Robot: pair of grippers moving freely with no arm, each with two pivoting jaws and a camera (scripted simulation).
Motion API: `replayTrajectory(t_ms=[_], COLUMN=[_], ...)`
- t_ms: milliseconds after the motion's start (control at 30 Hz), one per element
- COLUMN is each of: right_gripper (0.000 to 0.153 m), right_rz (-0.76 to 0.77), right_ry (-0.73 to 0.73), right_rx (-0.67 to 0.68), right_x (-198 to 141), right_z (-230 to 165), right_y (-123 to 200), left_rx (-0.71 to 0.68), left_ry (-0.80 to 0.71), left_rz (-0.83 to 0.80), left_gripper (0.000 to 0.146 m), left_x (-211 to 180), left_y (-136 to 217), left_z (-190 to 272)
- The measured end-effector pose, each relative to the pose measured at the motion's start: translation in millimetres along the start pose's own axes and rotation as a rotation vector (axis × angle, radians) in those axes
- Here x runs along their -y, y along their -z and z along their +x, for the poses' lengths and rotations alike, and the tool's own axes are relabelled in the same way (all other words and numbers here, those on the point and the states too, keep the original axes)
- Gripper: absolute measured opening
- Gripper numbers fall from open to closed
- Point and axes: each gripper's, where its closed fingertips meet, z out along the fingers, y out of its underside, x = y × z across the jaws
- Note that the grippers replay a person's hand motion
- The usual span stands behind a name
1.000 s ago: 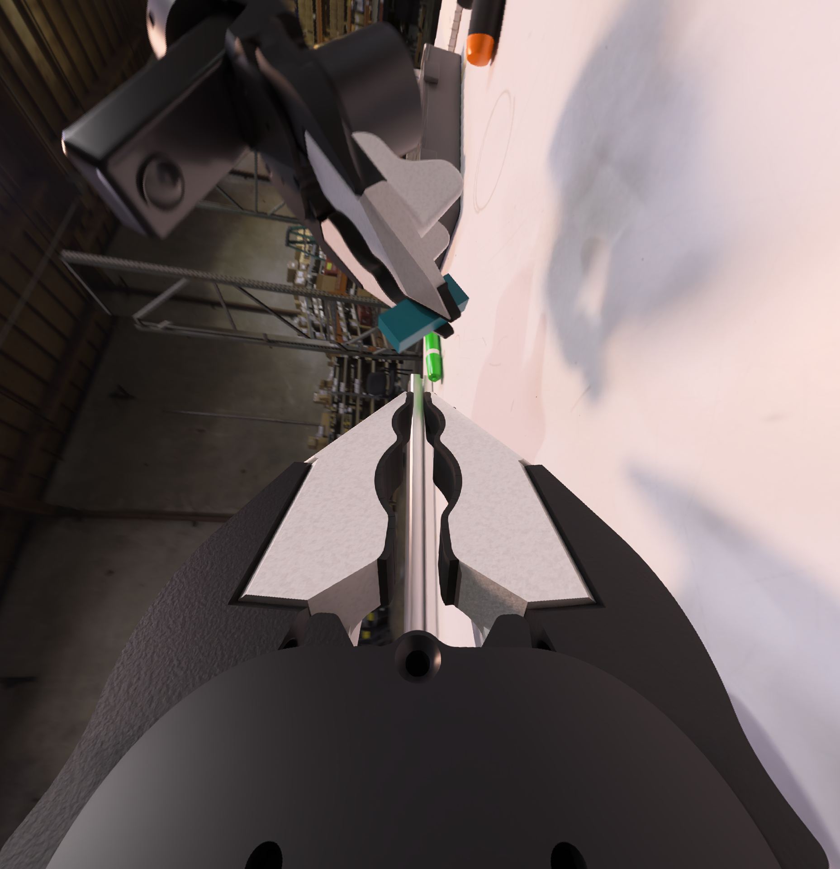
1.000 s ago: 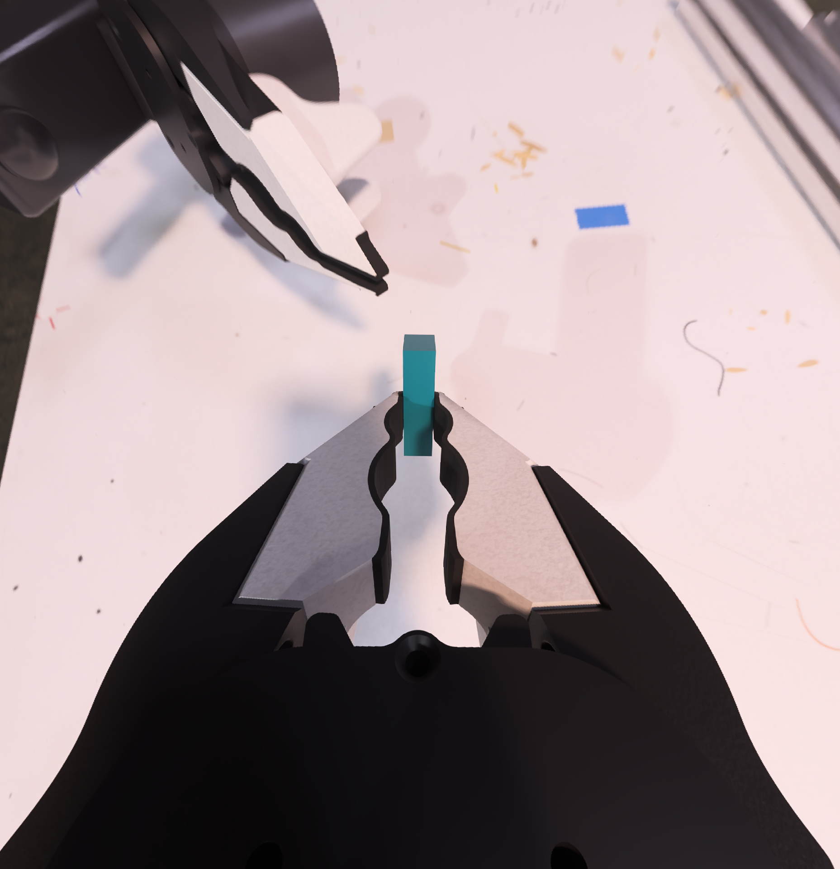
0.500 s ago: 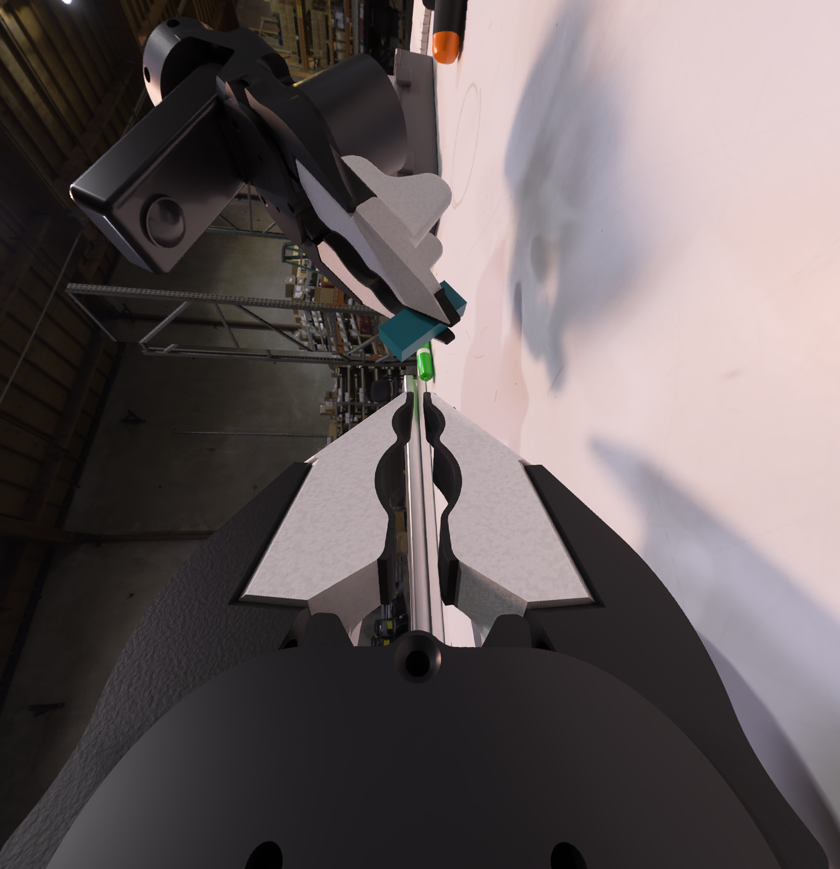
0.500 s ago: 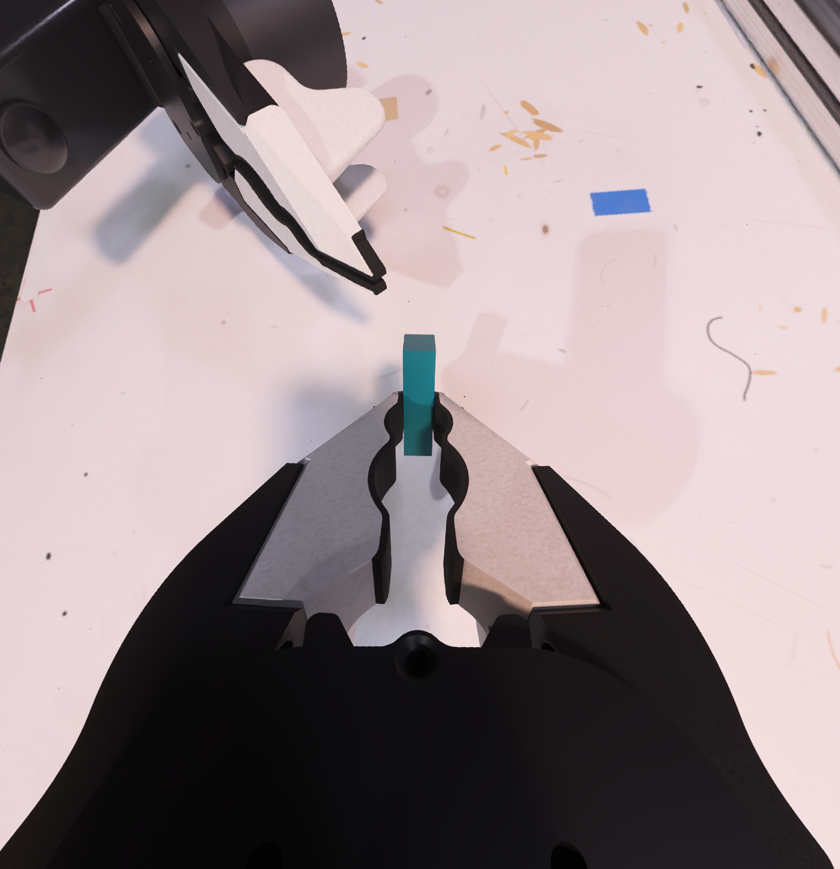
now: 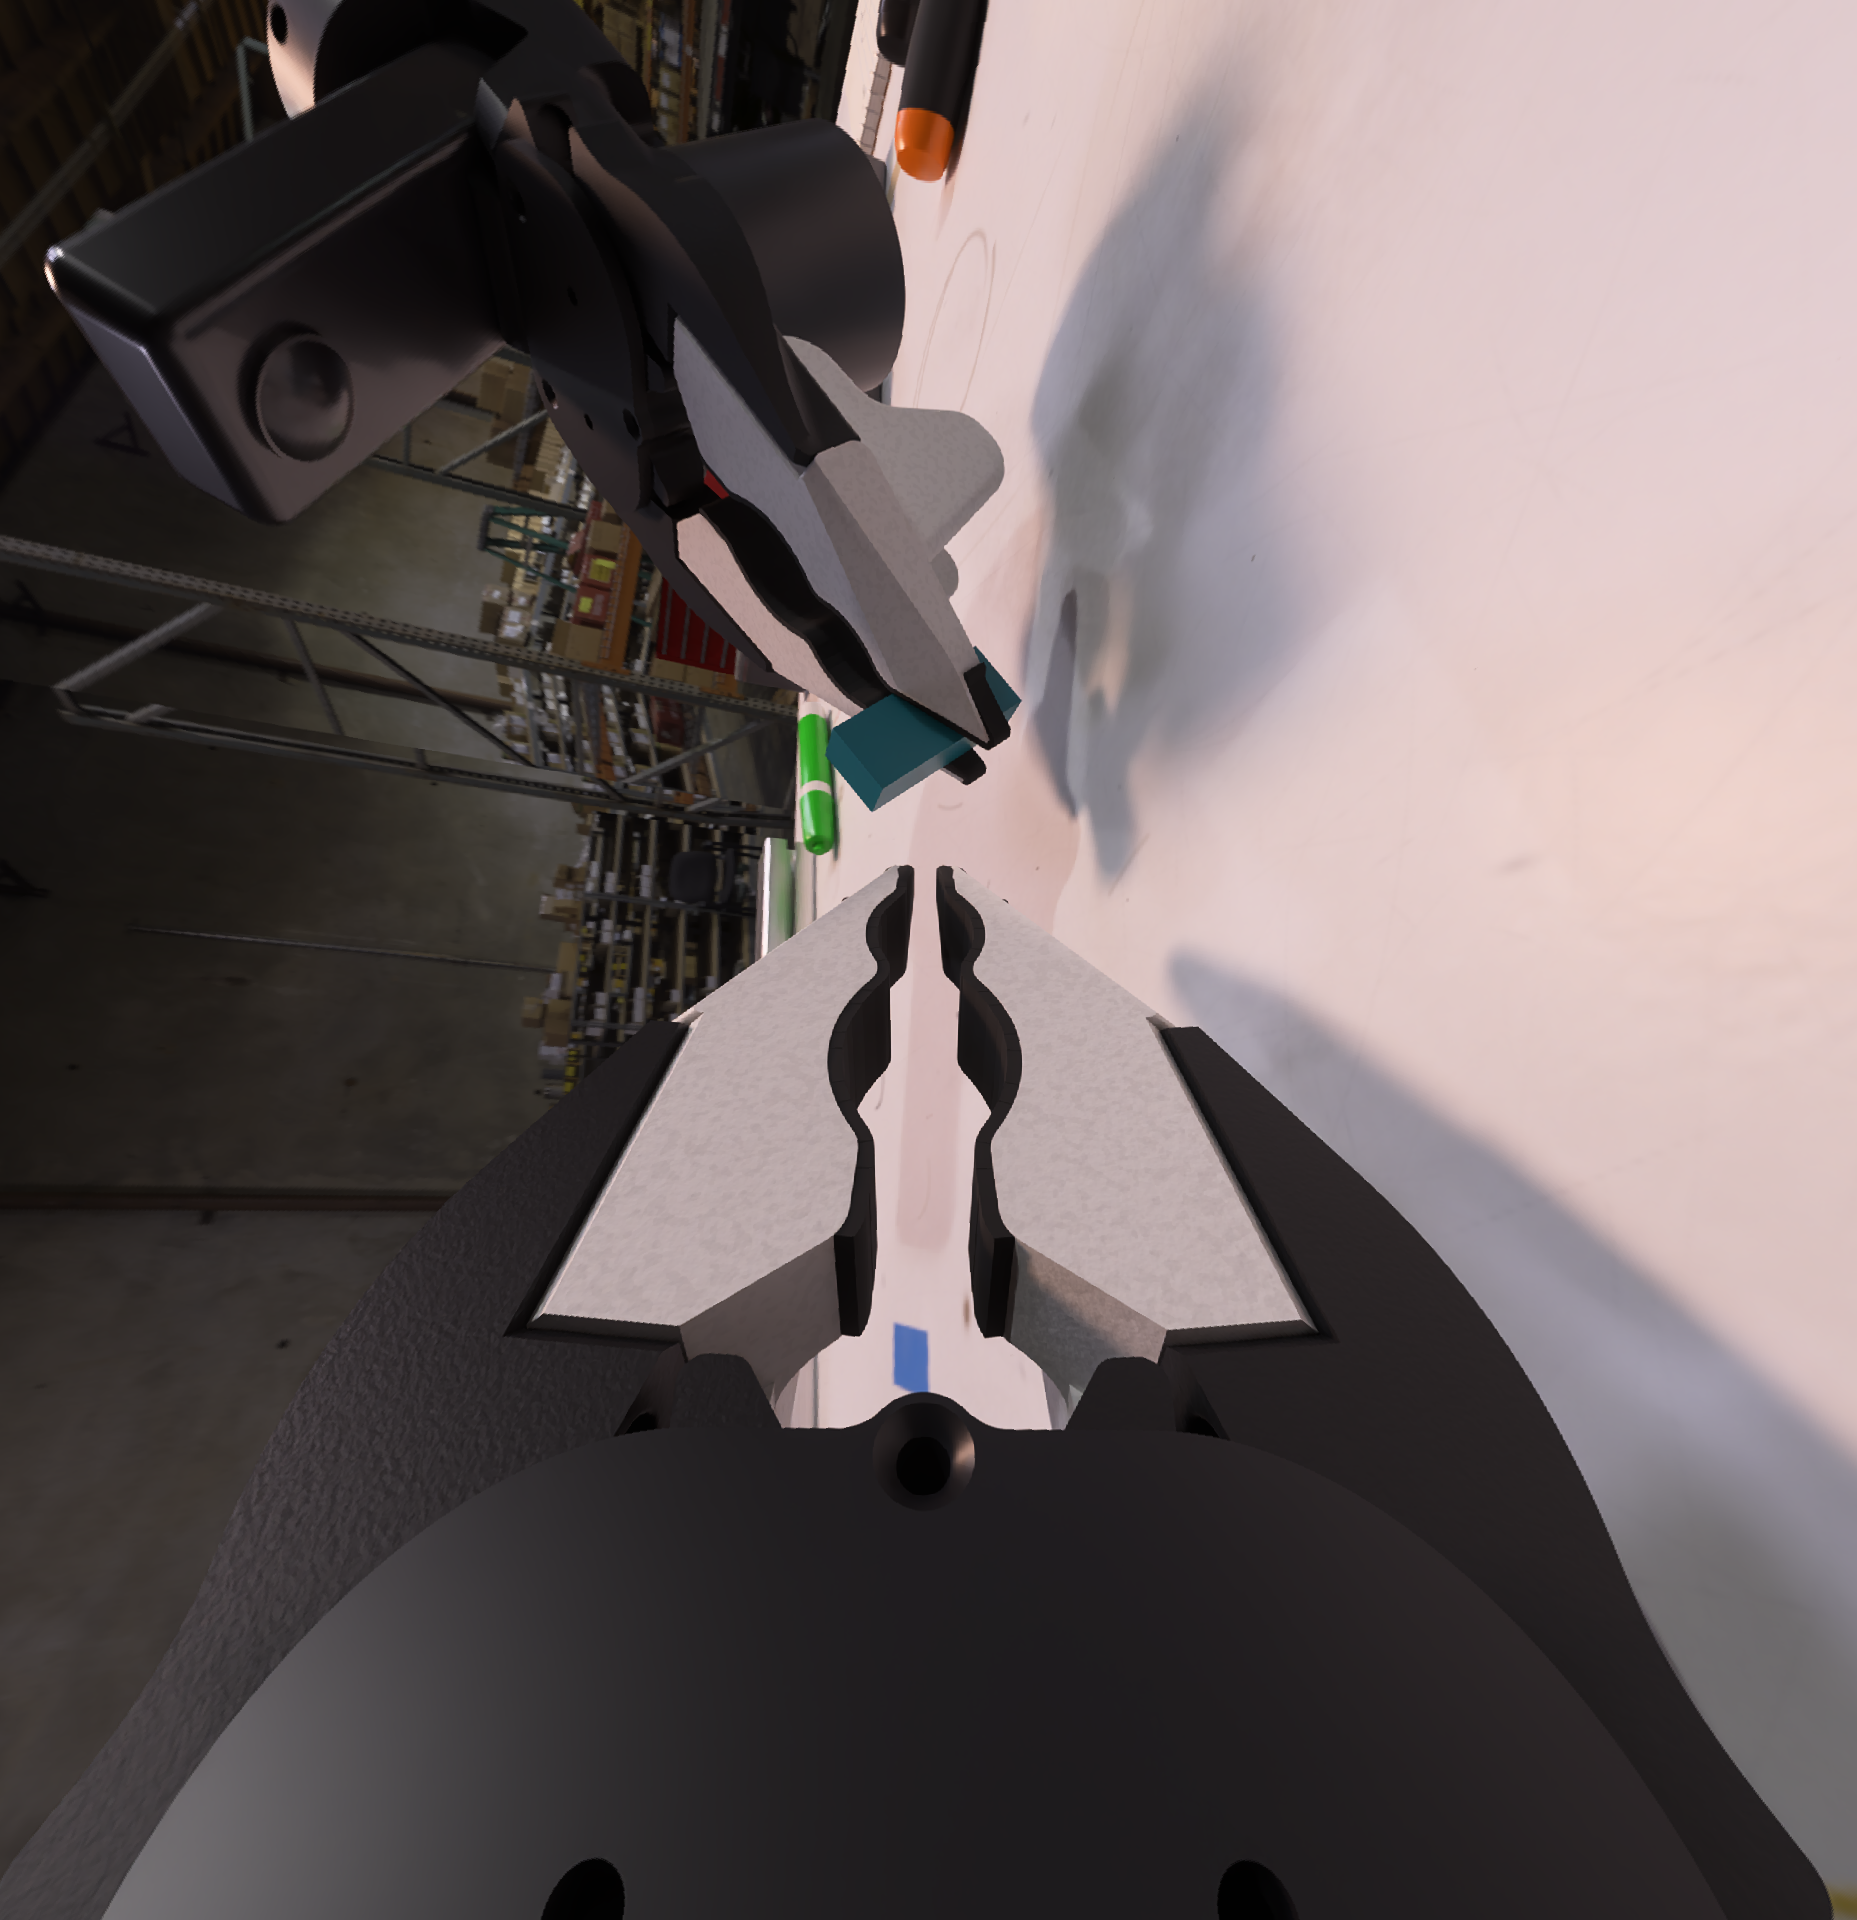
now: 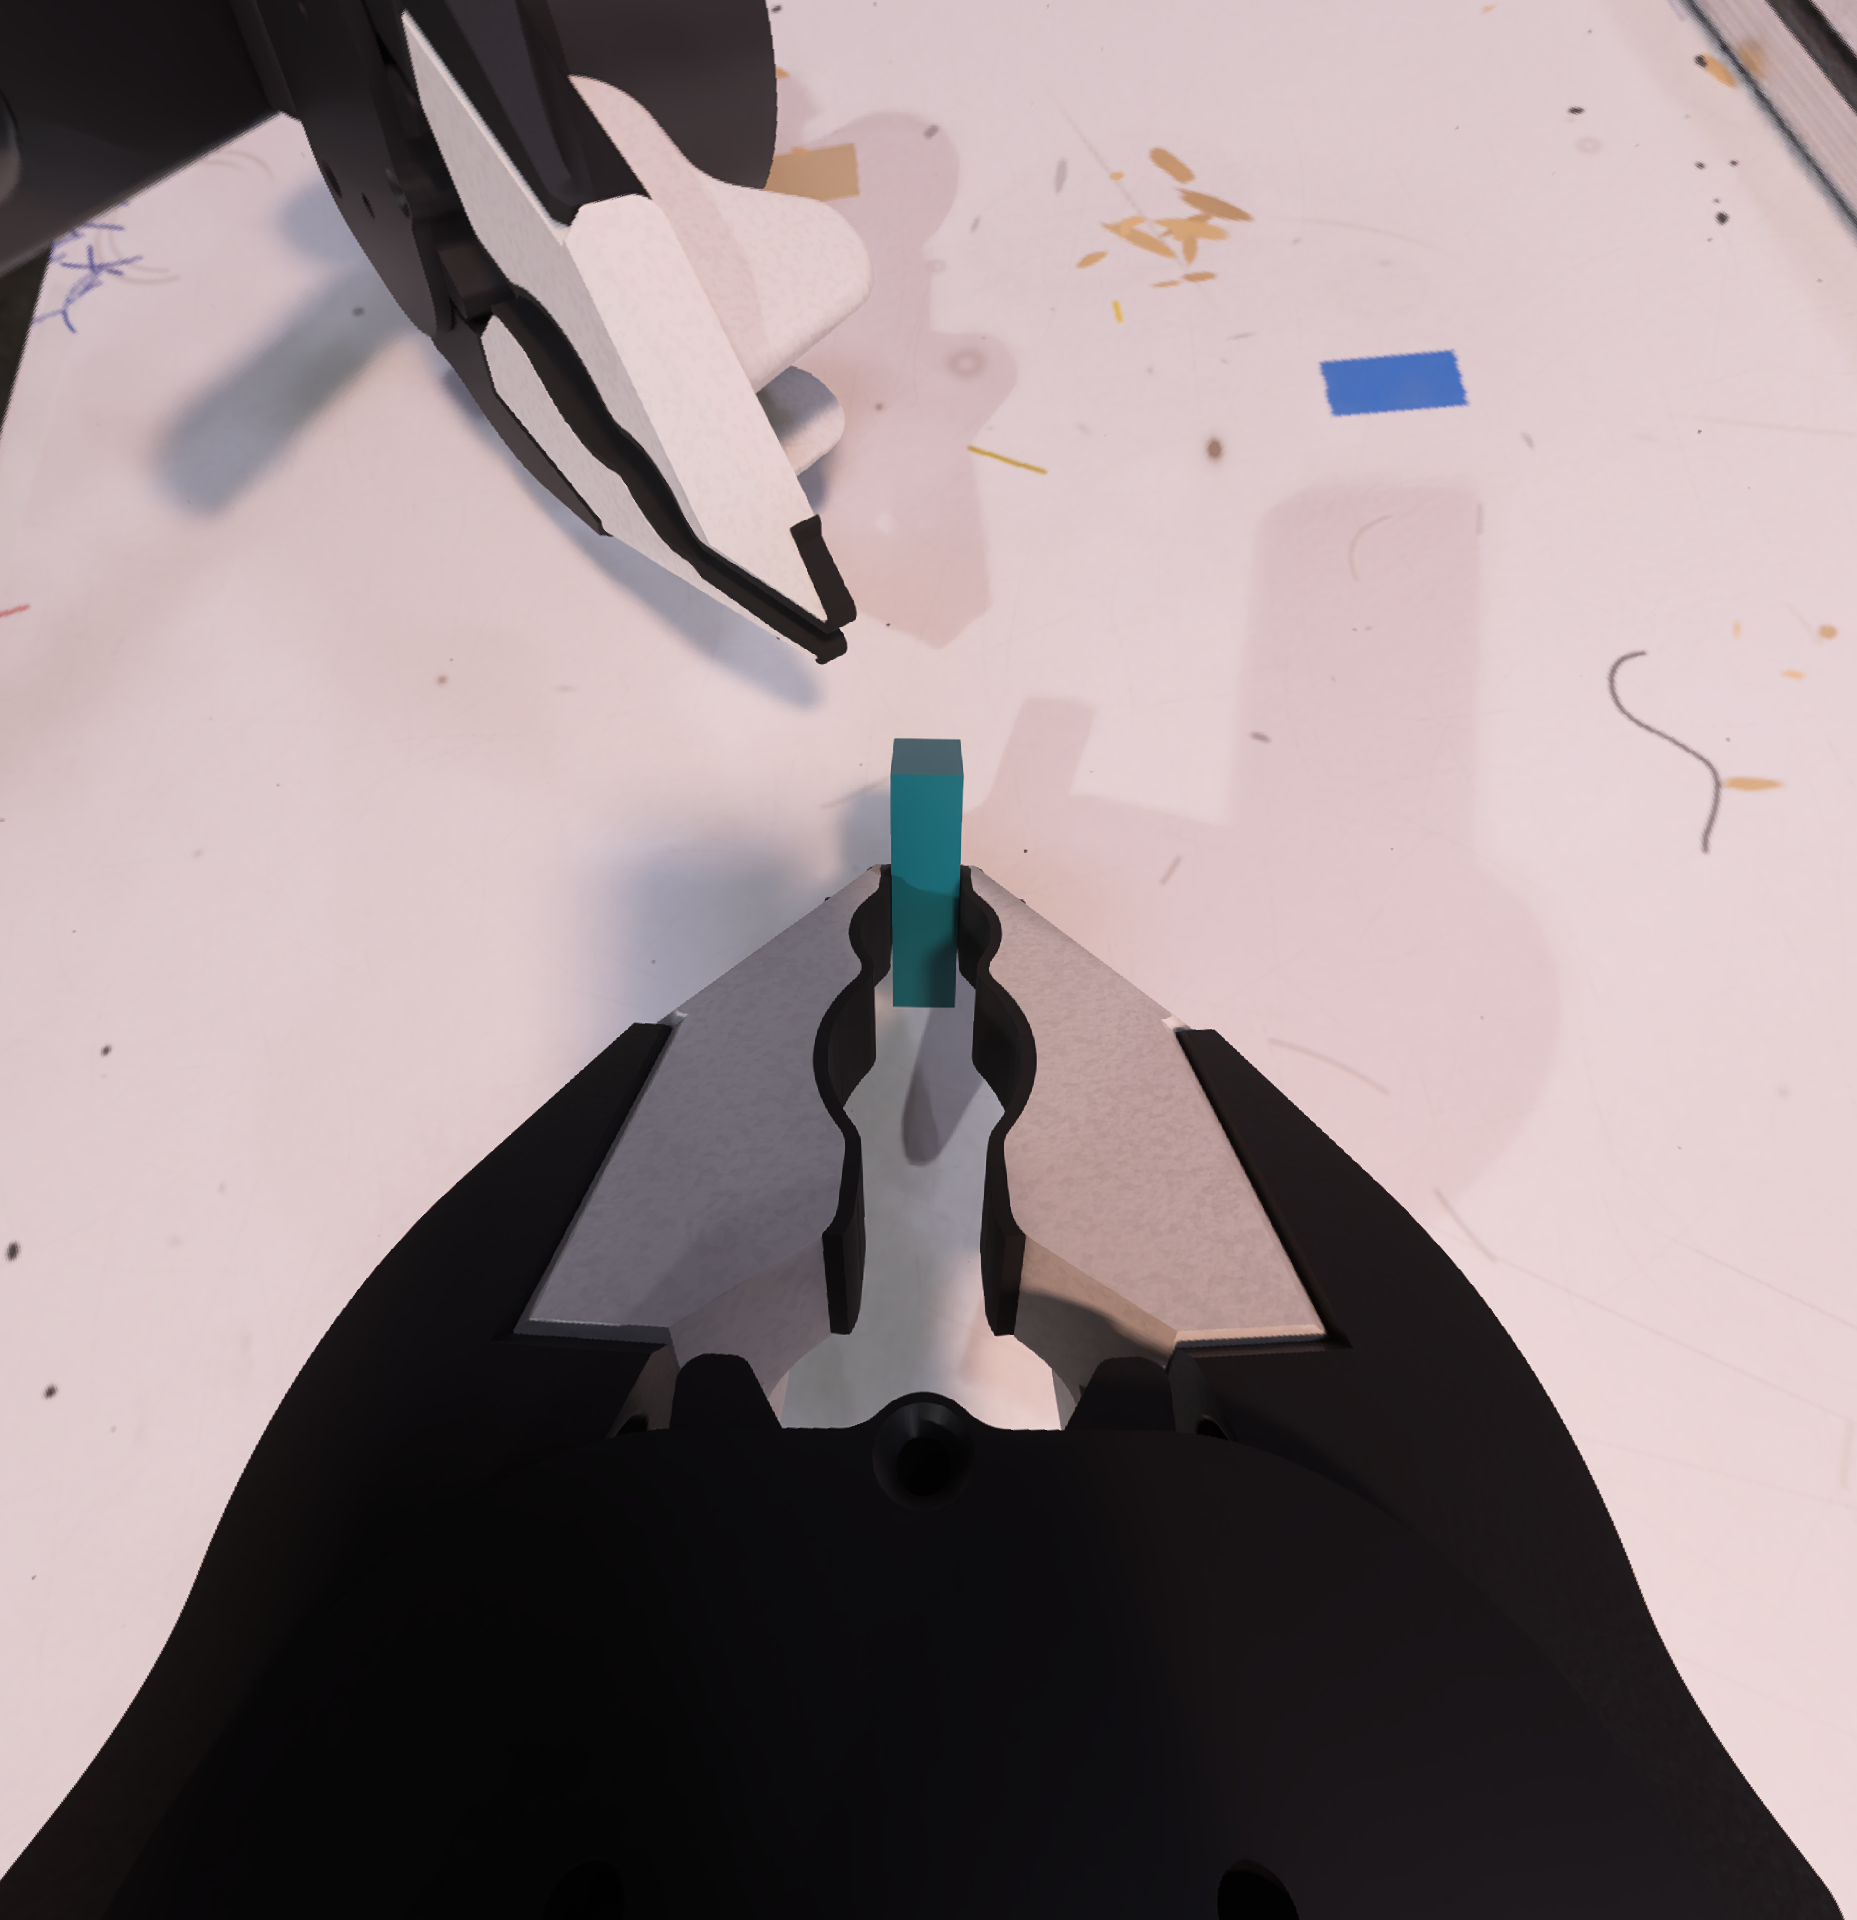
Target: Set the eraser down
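Observation:
A teal eraser (image 6: pixel 926 810) stands on end between the fingertips of my right gripper (image 6: pixel 926 873), which is shut on it and holds it just above the white surface (image 6: pixel 332 935). In the left wrist view the right gripper (image 5: pixel 981 717) comes in from the upper left with the eraser (image 5: pixel 898 753) sticking out of its tips. My left gripper (image 5: pixel 924 873) is shut and empty, with its tips a short way from the eraser. It also shows in the right wrist view (image 6: pixel 830 634), up and to the left of the eraser.
A green marker (image 5: pixel 815 779) lies beyond the eraser and an orange-capped marker (image 5: pixel 929 104) lies farther off. A blue tape patch (image 6: pixel 1391 381) and scattered chips mark the surface. A metal rail (image 6: pixel 1828 135) runs along the far right edge.
My right gripper has moved lower and forward over the surface with the eraser still held. My left gripper has swung so that the surface, not its edge, shows between its fingers, and the two grippers look closer.

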Motion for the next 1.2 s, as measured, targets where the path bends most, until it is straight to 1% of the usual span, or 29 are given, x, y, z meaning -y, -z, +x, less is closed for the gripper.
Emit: replayTrajectory(t_ms=[167,300,433,667,867,1200], right_gripper=[0.011,0.011,0.011,0.011,0.011,0.011], right_rz=[-0.025,-0.041,-0.037,-0.024,-0.025,-0.024], right_ry=[-0.009,0.017,0.005,0.009,0.040,0.052], right_rx=[0.016,0.030,0.046,0.065,0.058,0.052], right_x=[-4.5,-6.4,-9.1,-11.2,-11.4,-11.1], right_z=[-2.4,-6.0,-7.3,-8.8,-9.7,-10.2], right_y=[-5.0,-9.1,-10.7,-12.4,-12.4,-12.9], left_rx=[-0.041,-0.068,-0.078,-0.119,-0.141,-0.157], left_ry=[0.032,0.042,0.040,0.080,0.115,0.139], left_rz=[0.011,0.041,0.051,0.073,0.096,0.120], left_gripper=[0.004,0.004,0.004,0.004,0.004,0.004], left_x=[-0.3,1.3,2.4,3.8,4.9,6.3], left_y=[0.1,3.2,3.4,3.0,2.3,2.4], left_z=[6.4,12.0,14.5,18.4,20.3,20.8])
